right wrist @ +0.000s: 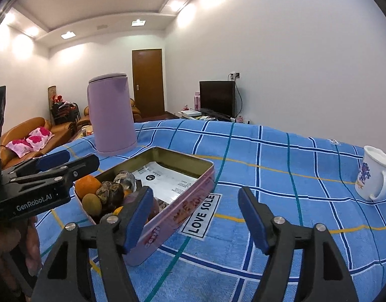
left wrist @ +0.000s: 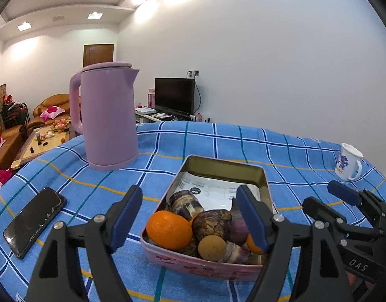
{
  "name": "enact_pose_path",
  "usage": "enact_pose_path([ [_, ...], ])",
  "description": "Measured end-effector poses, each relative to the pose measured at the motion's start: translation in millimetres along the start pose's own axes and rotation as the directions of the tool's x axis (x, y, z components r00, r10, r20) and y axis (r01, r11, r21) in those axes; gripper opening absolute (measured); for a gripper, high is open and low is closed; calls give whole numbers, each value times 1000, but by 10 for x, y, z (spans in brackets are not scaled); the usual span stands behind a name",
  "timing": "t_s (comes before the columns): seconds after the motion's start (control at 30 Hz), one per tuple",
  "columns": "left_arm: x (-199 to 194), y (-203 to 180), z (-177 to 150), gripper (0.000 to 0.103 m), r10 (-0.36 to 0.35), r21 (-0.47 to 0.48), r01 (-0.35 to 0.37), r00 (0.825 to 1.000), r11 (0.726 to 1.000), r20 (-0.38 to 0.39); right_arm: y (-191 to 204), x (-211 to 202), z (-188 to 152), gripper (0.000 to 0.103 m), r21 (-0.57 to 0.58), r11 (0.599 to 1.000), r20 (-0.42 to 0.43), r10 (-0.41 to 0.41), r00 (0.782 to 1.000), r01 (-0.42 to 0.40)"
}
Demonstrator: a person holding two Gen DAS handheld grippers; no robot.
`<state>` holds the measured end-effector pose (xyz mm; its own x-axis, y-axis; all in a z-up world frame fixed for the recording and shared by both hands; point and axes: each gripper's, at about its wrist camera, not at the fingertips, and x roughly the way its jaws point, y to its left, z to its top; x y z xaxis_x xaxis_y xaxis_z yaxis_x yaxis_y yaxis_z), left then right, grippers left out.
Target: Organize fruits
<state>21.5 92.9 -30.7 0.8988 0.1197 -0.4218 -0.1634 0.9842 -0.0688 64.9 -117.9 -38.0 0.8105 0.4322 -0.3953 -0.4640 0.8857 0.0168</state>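
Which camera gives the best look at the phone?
The left wrist view: the phone lies in full sight on the blue cloth, left of the tin. The right wrist view does not show it at all.

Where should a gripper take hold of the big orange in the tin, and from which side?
Grip the orange across its round middle, coming from above. It sits proud in the tin's near-left corner, with the wall on one side and dark fruits against the other, so a sideways approach looks blocked.
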Motion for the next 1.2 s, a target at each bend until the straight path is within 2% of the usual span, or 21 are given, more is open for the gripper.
enact_pose_path([
  [0.33, -10, -60, 7, 79, 1, 23, -1, 1000, 1000, -2, -26, -28, -2, 78, 15, 1000, 6, -4, 1000, 4],
  [0.47, -20, -69, -1, 89, 7, 26, -7, 1000, 1000, 1, -37, -22, -4, 78, 18, 1000, 6, -4, 1000, 4],
  [0.83, -54, -121, -6, 93, 5, 52, -5, 1000, 999, 12, -57, -37, -8, 79, 29, 1000, 9, -8, 1000, 8],
  [0.97, -69, -131, -7, 100, 14, 57, -15, 1000, 998, 15, -75, -55, -8, 81, 38, 999, 20, -22, 1000, 21],
  [1.2, -88, -140, 1, 102, 5, 60, -6, 1000, 998, 18, -100, -79, -13, 83, 50, 998, 31, -35, 999, 33],
])
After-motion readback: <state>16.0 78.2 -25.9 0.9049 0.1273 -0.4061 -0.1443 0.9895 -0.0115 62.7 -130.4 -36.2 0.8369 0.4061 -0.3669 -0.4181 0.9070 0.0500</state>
